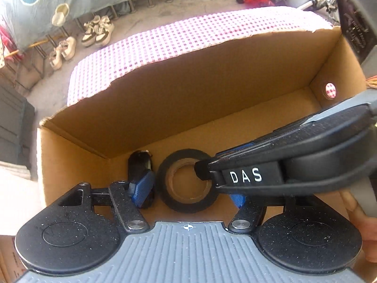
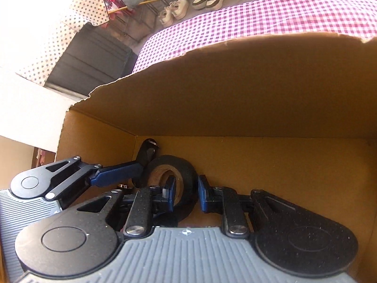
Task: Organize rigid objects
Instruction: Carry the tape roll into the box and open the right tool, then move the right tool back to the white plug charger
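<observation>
A black tape roll [image 1: 187,180] with a brown core lies in the left end of a cardboard box [image 1: 165,99]. A small black object [image 1: 140,162] lies beside it in the box corner. My left gripper [image 1: 188,192] is open, its blue pads on either side of the roll. My right gripper [image 2: 186,194] has one pad inside the roll's core and one outside, around the roll's wall [image 2: 186,172]; whether it clamps is unclear. It crosses the left wrist view [image 1: 247,174] from the right. The left gripper's finger [image 2: 113,175] shows in the right wrist view.
The box stands on a pink checked tablecloth [image 1: 188,40]. The box's right end has a round hole [image 1: 330,90]. Several shoes [image 1: 96,31] sit on the floor beyond the table. The box floor to the right of the roll [image 2: 282,165] is bare cardboard.
</observation>
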### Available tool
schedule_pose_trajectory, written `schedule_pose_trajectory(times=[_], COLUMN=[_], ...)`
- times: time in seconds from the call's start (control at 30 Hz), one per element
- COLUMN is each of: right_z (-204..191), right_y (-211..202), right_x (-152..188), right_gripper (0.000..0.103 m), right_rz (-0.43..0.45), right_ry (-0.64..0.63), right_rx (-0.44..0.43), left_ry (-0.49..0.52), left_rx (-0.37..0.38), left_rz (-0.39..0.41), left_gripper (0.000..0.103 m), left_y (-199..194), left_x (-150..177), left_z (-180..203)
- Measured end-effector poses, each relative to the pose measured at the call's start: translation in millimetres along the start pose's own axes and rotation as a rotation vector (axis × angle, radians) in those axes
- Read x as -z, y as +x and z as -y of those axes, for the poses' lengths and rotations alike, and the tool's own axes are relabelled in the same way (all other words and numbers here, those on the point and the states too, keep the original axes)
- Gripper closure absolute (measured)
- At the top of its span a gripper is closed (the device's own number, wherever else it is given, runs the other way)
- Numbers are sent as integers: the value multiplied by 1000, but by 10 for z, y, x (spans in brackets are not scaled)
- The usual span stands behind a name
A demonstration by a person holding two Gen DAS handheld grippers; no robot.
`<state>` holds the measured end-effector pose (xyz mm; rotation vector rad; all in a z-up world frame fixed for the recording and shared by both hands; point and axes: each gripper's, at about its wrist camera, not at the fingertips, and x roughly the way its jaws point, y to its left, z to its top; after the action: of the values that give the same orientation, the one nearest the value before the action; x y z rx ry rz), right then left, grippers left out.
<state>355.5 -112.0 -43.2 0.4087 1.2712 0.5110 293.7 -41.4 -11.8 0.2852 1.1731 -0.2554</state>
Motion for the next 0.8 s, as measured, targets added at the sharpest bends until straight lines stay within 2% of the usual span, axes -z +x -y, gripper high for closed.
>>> schedule_pose_trajectory(times=[0.2,0.43,0.53,0.73,0.8], right_z=[-20,-183,-269,-376,-409], right_y=[-393,-1352,-1743,-2454,-2600], right_x=[59,442,712,1495,1826], right_gripper=[80,77,66,39,22], right_rz=[73,244,327,507,569], right_ry=[1,-63,-99,-185,-208], right_rx=[-49,-141,-159,-173,-141], left_ry=[-23,-41,-41,-36,-39], left_rx=[-4,21,36,123,158], left_rz=[68,223,287,391,419], left_gripper=[35,28,26,9,2], left_y=[-314,-989,-1275,-1725,-1825], left_x=[84,272,403,678,839], left_z=[15,-28,-20,42,97])
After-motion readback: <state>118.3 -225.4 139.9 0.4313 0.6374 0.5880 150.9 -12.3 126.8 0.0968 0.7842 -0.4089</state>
